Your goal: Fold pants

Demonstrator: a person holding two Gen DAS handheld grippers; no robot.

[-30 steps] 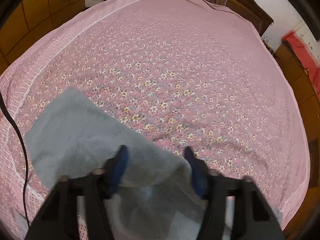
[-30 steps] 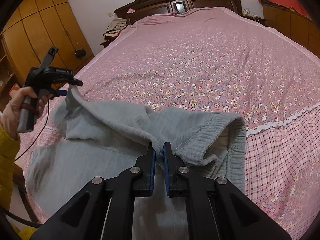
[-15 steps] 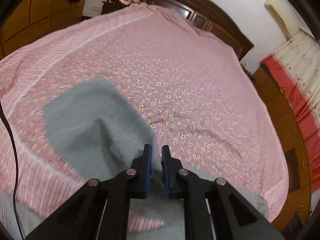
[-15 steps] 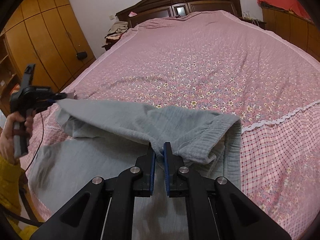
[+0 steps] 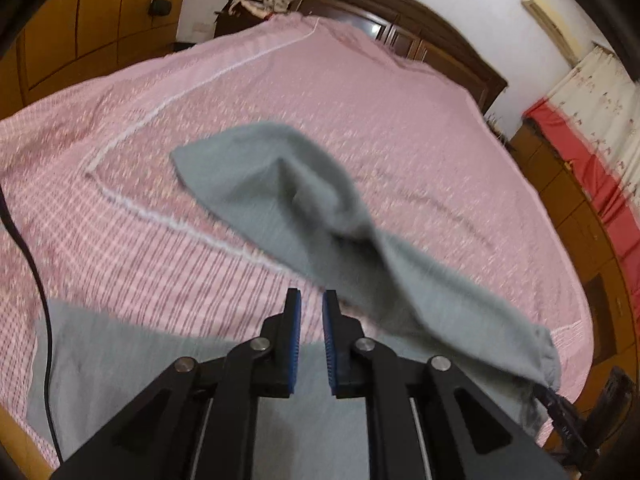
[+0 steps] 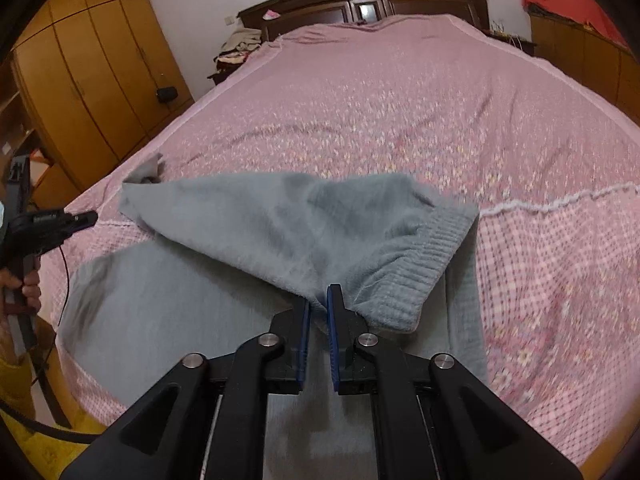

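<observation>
The grey pants (image 6: 256, 232) lie at the near edge of the bed, one layer flat on the sheet and another lifted over it. My right gripper (image 6: 318, 300) is shut on the lifted layer beside the ribbed waistband (image 6: 432, 256). It also shows in the left wrist view, as the right gripper (image 5: 554, 398) holding one end of the raised pants (image 5: 320, 208). My left gripper (image 5: 311, 300) has its jaws nearly together with only pink sheet showing between them. In the right wrist view, the left gripper (image 6: 86, 218) sits a short way from the loose leg end (image 6: 146, 170).
A pink floral bedspread (image 6: 400, 120) covers the large bed, with a dark wooden headboard (image 6: 360, 0) behind. Wooden wardrobes (image 6: 92, 80) stand to the left and clothes (image 6: 240, 44) are piled on a nightstand. A black cable (image 5: 36, 280) hangs by the bed edge. A hand (image 6: 24, 284) holds the left gripper.
The left gripper's jaws went from wide apart around the cloth to nearly together, and it swung away to the left. The leg end is out of its jaws and has dropped onto the bed.
</observation>
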